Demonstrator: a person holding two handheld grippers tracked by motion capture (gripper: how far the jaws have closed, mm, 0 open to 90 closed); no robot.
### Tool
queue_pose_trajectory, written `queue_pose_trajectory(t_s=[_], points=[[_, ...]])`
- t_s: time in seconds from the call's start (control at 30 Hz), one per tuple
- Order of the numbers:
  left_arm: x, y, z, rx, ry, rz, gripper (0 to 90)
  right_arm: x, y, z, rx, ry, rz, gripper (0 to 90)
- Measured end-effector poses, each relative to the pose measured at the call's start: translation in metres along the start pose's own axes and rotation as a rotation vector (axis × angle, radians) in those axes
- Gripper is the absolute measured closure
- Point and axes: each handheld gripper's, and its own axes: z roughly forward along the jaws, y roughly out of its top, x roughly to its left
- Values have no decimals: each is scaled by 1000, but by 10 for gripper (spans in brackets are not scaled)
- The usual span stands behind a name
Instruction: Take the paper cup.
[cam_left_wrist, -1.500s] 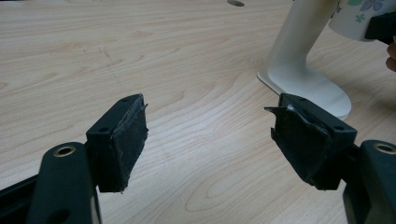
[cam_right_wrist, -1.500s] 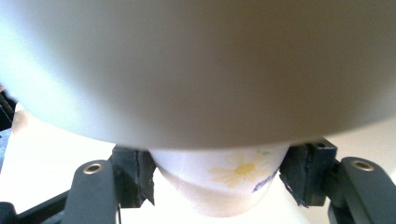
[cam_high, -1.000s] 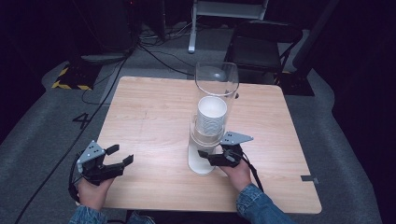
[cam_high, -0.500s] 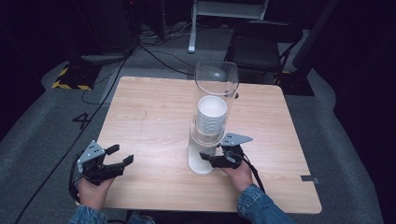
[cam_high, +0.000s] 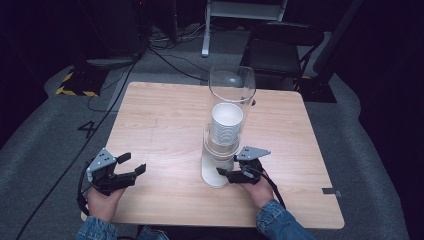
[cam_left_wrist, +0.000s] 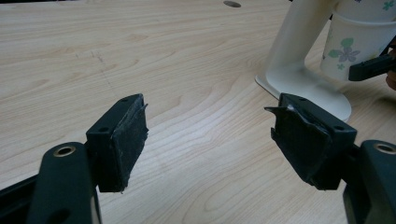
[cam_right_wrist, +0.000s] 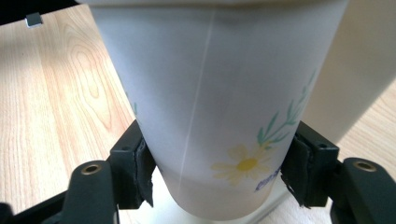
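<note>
**Inspector:** Item first. A flower-printed paper cup (cam_right_wrist: 219, 107) hangs from the bottom of a cup dispenser (cam_high: 220, 150) near the middle of the wooden table (cam_high: 165, 120), toward its near edge. The dispenser has a clear tube on top holding a stack of cups (cam_high: 226, 122), and a white stand with a flat foot.

**Assessor:** Contact?

**Inspector:** The right gripper (cam_right_wrist: 219, 179) has one jaw on each side of the cup's lower wall. In the right gripper view both pads (cam_right_wrist: 142, 170) appear to touch the paper. Whether they are pressing hard cannot be told.

**Assessor:** Risks?

**Inspector:** Three, by judgement. Too firm a squeeze would dent the thin wall. A pull off the tube's axis could tip or drag the stand, since nothing steadies it. A second cup could follow the first if they are nested tightly.

**Assessor:** Hand pose?

**Inspector:** The right hand (cam_high: 257, 185) sits low at the near edge, right of the stand, gripper pointing left and roughly level. The left gripper (cam_high: 125, 167) is well apart from the dispenser, at the near left of the table, jaws wide apart and empty, aimed toward the stand.
</note>
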Motion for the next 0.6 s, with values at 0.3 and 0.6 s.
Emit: queue_pose_trajectory(t_s=[0.3,0.6], points=[[-3,8,15,1,-31,12,261,1,-12,-8,58,-38,2,353],[-5,14,27,8,-55,22,261,-13,-24,-29,74,-111,49,354]])
